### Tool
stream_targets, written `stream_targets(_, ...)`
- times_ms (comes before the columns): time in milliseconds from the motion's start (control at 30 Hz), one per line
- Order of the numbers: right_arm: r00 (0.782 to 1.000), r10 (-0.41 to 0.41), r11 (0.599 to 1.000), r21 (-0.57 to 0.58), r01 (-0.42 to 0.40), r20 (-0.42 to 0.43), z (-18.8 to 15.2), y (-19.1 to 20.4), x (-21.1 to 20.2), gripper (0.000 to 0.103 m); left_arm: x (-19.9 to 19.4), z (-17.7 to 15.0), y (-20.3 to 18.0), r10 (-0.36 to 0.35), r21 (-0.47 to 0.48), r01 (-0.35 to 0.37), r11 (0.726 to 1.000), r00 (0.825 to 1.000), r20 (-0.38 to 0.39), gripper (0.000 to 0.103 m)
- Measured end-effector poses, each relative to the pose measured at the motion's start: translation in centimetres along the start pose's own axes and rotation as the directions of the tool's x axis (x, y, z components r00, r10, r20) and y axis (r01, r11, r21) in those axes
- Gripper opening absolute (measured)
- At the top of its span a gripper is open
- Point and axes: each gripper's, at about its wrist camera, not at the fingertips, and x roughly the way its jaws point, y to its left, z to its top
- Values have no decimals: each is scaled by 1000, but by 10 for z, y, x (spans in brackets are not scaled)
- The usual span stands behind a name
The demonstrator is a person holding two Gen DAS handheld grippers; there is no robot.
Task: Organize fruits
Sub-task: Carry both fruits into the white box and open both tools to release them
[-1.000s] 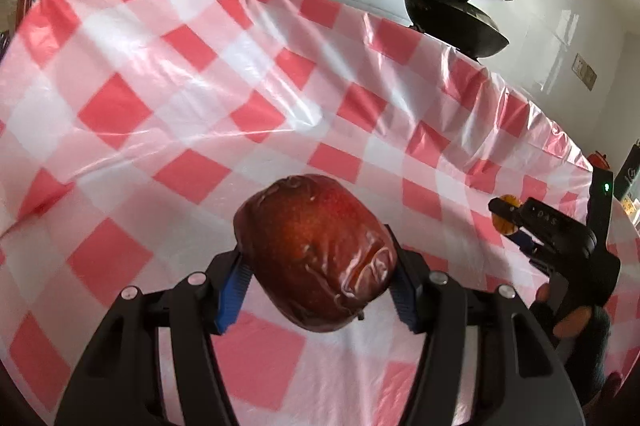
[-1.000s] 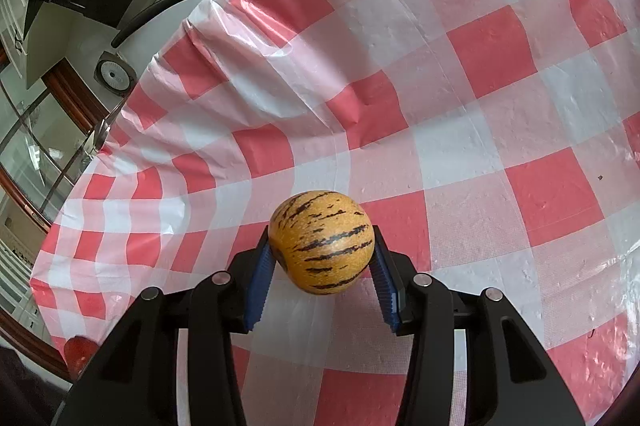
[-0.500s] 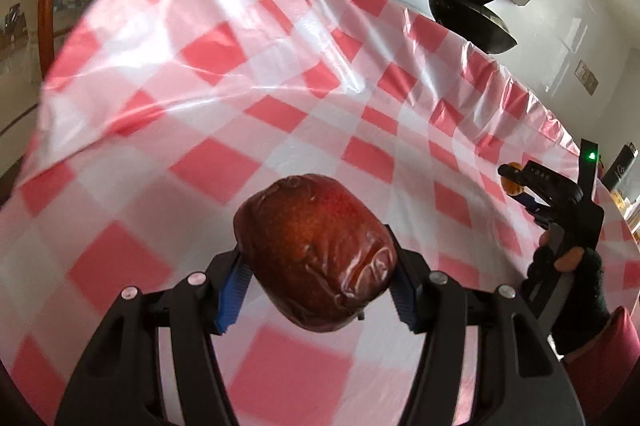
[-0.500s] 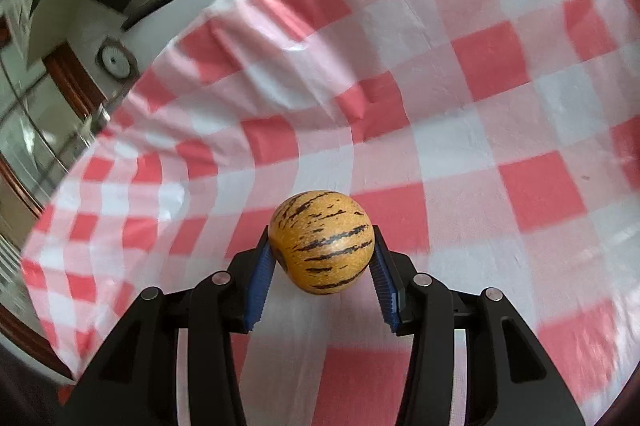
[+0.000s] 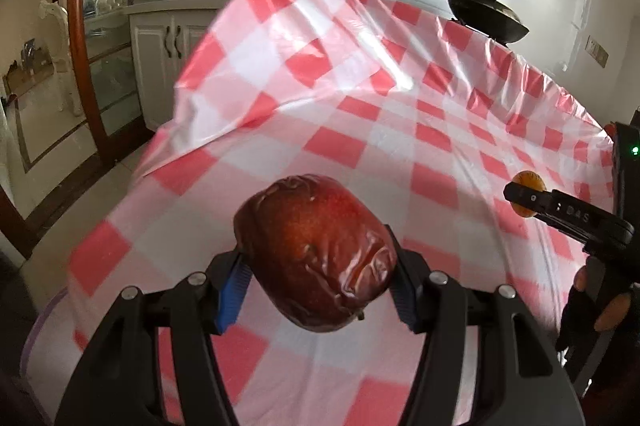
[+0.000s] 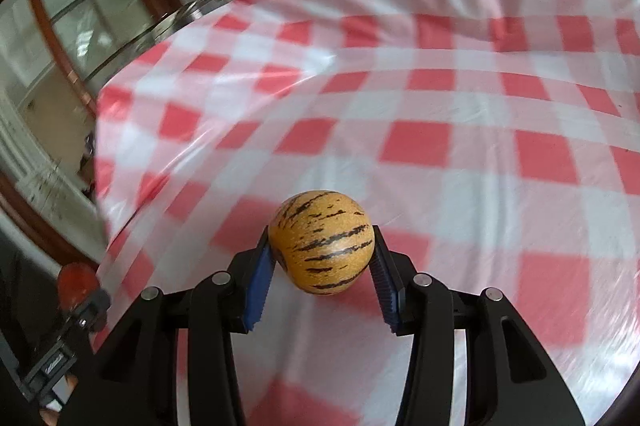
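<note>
Above the checked worktop [image 5: 360, 130], your left tool [image 5: 316, 286] is clamped on the red apple [image 5: 316, 254]. Your right tool [image 6: 320, 266] grips the striped melon [image 6: 322, 242], off to the apple's right; no container shows.

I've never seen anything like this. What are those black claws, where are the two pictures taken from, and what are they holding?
There is no robot here: a person holds a hand-gripped claw tool in each hand. Each tool carries a wide-angle camera that looks forward along its two fingers, so every picture shows its own claw at the bottom.

In the left tool's picture, the left gripper is shut on a wrinkled dark red apple. At the right edge you see the other tool, with its fruit.

In the right tool's picture, the right gripper is shut on an orange striped melon.

Below both lies a red-and-white checked tablecloth. A black pan stands behind it.
</note>
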Motion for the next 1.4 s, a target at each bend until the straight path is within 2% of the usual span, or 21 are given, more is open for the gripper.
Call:
stream_targets(200, 998, 53, 992, -110, -57, -41, -30, 61, -9, 46, -23, -17, 28, 31, -3, -31, 1000, 1000, 4, 60)
stream_targets(333, 991, 100, 967, -227, -117, -85, -56, 113, -14, 46, -47, -32, 53, 65, -7, -65, 998, 998, 14, 60)
stream_targets(400, 987, 121, 952, -270, -145, -102, -66, 133, -16, 46, -61, -41, 68, 105, -7, -105, 994, 994, 26, 60)
stream_targets(667, 960, 207, 865, -423, -269, -187, -107, 213, -23, 46, -105, -85, 132, 217, -93, -214, 972, 976, 22, 61)
stream_targets(900, 929, 247, 746, -559, -364, -275, -152, 271, -30, 46, -126, -130, 183, 323, -157, -321, 934, 946, -15, 61)
stream_targets(1000, 912, 234, 682, -611, -402, -338, -182, 293, -24, 46, -126, -144, 199, 346, -181, -349, 920, 937, -46, 61)
stream_targets(1133, 890, 166, 600, -672, -433, -426, -225, 312, -5, 46, -119, -159, 214, 365, -197, -376, 905, 926, -91, 61)
stream_targets(1267, 869, 78, 573, -691, -440, -489, -256, 315, 24, 46, -104, -176, 224, 357, -211, -386, 898, 920, -161, 61)
stream_targets(1400, 836, 7, 584, -677, -448, -548, -276, 310, 52, 46, -87, -189, 232, 348, -219, -396, 892, 910, -226, 61)
